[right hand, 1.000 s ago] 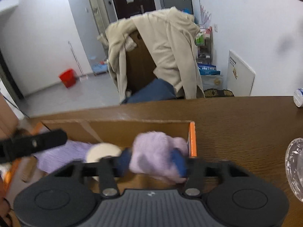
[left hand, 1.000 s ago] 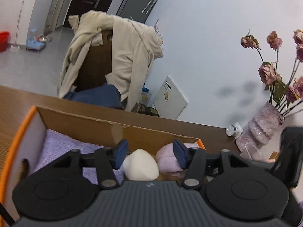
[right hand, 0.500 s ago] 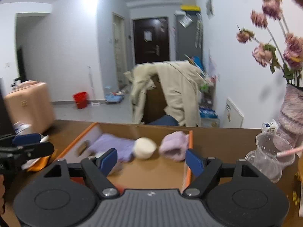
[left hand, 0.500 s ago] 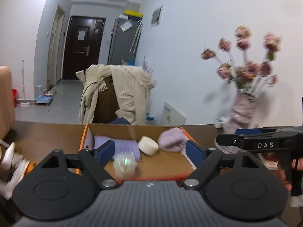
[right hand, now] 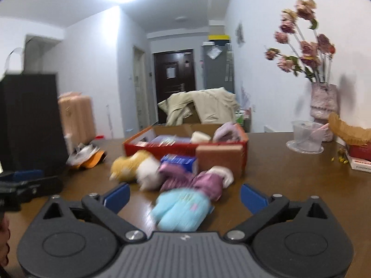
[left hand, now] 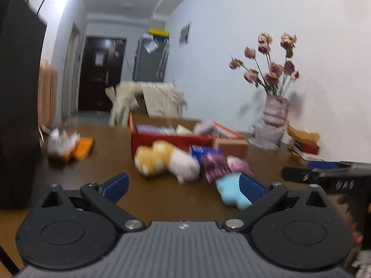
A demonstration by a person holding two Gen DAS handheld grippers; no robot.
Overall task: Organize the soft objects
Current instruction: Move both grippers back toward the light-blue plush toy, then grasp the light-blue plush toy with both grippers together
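Note:
An orange-and-white plush toy (left hand: 162, 161), a purple soft item (left hand: 214, 164) and a light blue soft item (left hand: 231, 191) lie on the brown table in front of a red-sided cardboard box (left hand: 171, 140). The box holds a lilac cloth, a cream soft lump (right hand: 200, 136) and a pink fluffy item (right hand: 226, 131). My left gripper (left hand: 183, 186) is open and empty, near the blue item. My right gripper (right hand: 184, 197) is open and empty, with the blue item (right hand: 180, 209) between its fingers' line. The same plush toy (right hand: 129, 165) and box (right hand: 183, 147) show in the right wrist view.
A vase of dried roses (left hand: 274, 113) and a clear plastic cup (right hand: 306, 136) stand at the right by the wall. Crumpled paper and an orange packet (left hand: 67, 147) lie at the left. A dark cabinet (left hand: 16, 106) stands at far left. Books (right hand: 360, 159) lie at far right.
Both grippers have pulled back from the box and opened wide. The right gripper let go of the pink fluffy item, which now lies in the box. More soft items on the table came into view.

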